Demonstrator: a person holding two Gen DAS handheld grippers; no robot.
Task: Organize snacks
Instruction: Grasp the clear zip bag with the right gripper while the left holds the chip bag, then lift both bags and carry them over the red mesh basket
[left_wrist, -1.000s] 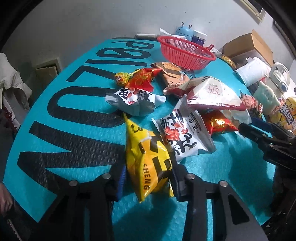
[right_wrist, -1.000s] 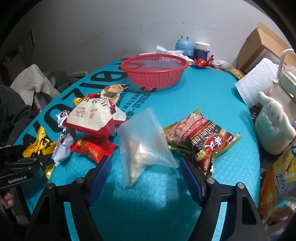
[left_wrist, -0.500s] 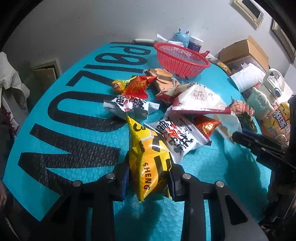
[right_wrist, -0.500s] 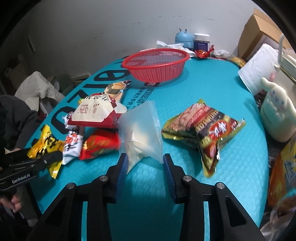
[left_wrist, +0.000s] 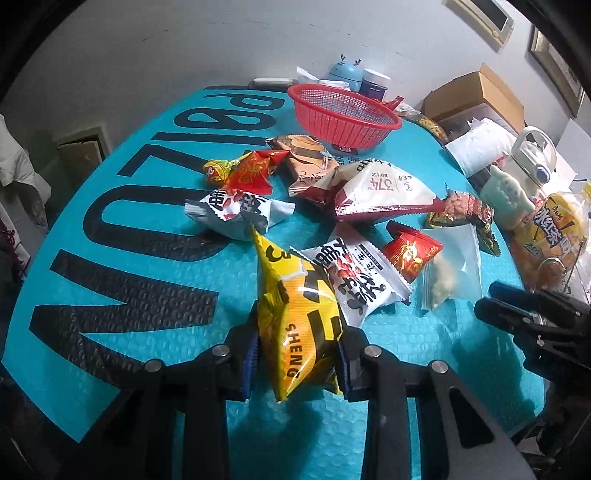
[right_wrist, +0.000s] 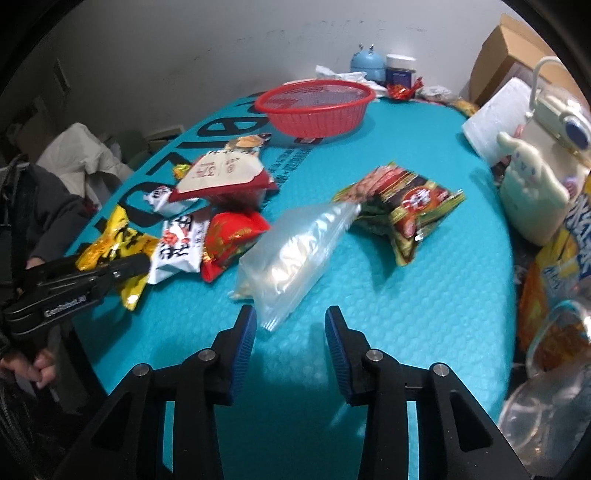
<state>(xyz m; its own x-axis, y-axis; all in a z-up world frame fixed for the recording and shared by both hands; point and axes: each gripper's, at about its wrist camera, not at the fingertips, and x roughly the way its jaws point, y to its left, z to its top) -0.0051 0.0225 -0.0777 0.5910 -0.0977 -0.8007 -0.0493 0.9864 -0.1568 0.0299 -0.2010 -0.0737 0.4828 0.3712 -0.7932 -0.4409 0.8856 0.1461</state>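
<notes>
The red basket at the far end of the table is seen to hold nothing as yet, so the sorting is judged to be at its very beginning. Every snack is found outside it: a loose heap lies between the basket and the near edge, made up of a white-and-maroon packet, two white peanut packets, a small red sachet, a red-and-yellow wrapper and a brown biscuit packet, with a green-and-red nut bag set a little apart to the right.

The yellow packet is clamped between the jaws of the left hand-held gripper, which are closed against its two sides; its lower end appears raised off the table (a shadow is cast below it). The right hand-held gripper is held partly open and grips nothing; the clear plastic bag lies just ahead of it, its near corner reaching between the fingertips without being pinched.

One packet is therefore judged to be in hand and none delivered. All the rest, the clear bag first perhaps, remains to be carried to the basket.
</notes>
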